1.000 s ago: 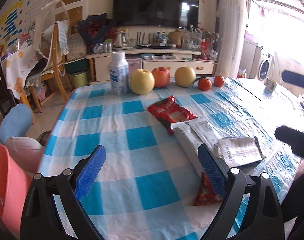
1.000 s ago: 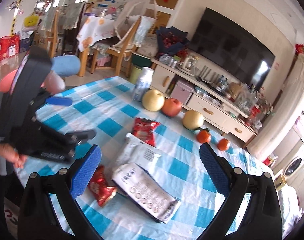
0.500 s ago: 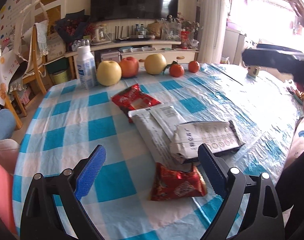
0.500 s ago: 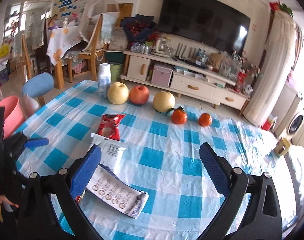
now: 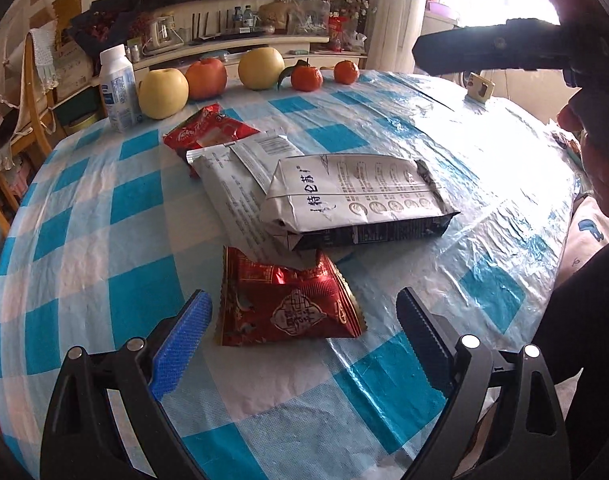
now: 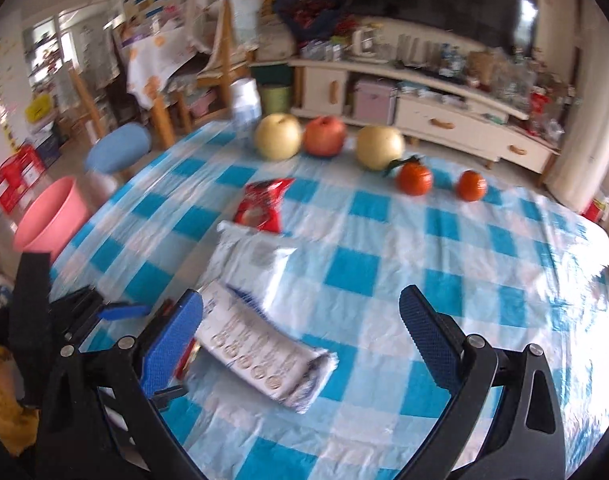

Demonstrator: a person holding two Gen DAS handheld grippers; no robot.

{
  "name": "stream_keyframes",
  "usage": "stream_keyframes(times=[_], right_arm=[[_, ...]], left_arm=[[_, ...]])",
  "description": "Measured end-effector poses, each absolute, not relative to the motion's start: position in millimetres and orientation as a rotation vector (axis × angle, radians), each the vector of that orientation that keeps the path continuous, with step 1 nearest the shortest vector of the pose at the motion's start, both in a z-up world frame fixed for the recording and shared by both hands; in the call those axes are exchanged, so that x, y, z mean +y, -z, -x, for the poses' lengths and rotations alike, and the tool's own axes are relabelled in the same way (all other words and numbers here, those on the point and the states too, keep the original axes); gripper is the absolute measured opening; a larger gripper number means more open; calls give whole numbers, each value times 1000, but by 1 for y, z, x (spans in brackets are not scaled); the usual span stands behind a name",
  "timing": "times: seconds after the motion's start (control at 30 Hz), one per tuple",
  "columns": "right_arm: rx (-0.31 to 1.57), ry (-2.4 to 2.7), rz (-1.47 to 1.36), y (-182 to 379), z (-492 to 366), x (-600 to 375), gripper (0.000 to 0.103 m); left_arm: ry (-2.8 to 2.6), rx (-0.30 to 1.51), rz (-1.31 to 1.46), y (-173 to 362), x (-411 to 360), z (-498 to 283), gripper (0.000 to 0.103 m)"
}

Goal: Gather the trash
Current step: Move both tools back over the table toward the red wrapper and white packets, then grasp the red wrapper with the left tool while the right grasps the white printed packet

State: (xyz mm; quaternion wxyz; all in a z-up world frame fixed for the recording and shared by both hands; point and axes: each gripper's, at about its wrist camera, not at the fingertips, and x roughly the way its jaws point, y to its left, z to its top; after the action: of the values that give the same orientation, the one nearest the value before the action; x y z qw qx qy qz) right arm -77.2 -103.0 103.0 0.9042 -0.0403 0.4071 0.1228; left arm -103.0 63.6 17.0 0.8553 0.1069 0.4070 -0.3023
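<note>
Trash lies on the blue-checked table. A shiny red snack wrapper lies nearest, just ahead of my open left gripper, between its fingers. Behind it lie a white folded bag with black print, a flat white pouch and another red wrapper. In the right wrist view my right gripper is open and empty above the white folded bag; the flat pouch and far red wrapper lie beyond. The left gripper shows at the lower left.
Fruit stands in a row at the table's far edge: two pears, an apple and two tangerines, beside a white bottle. A pink bucket and a blue stool stand left of the table.
My left gripper has moved forward and down toward the near red wrapper. My right gripper has swung left and dropped closer to the white bags. Both stay open.
</note>
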Motion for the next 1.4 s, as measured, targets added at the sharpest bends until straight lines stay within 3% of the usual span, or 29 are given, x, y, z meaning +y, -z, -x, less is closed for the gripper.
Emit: stream_keyframes(times=[0.37, 0.43, 0.6, 0.7, 0.8, 1.03, 1.07, 1.2, 1.4], right_arm=[[966, -395, 208, -61, 71, -63, 99], [991, -403, 201, -54, 68, -62, 99], [1027, -398, 226, -41, 63, -61, 99], [1045, -389, 237, -35, 59, -62, 99], [1066, -375, 243, -27, 55, -63, 99], [1091, -341, 262, -17, 51, -64, 99], [1089, -343, 260, -17, 51, -65, 97], [1087, -339, 263, -18, 51, -65, 72], [1085, -358, 260, -20, 54, -62, 55]], left_arm=[[621, 883, -164, -12, 67, 85, 92], [629, 900, -138, -11, 68, 81, 82], [617, 923, -89, -10, 72, 72, 75], [593, 923, -98, -10, 72, 70, 62], [584, 935, -60, -11, 78, 66, 55], [575, 959, 5, -12, 87, 62, 52], [574, 958, 10, -12, 88, 62, 51], [570, 947, 25, -17, 92, 61, 51], [559, 930, 49, -23, 100, 60, 50]])
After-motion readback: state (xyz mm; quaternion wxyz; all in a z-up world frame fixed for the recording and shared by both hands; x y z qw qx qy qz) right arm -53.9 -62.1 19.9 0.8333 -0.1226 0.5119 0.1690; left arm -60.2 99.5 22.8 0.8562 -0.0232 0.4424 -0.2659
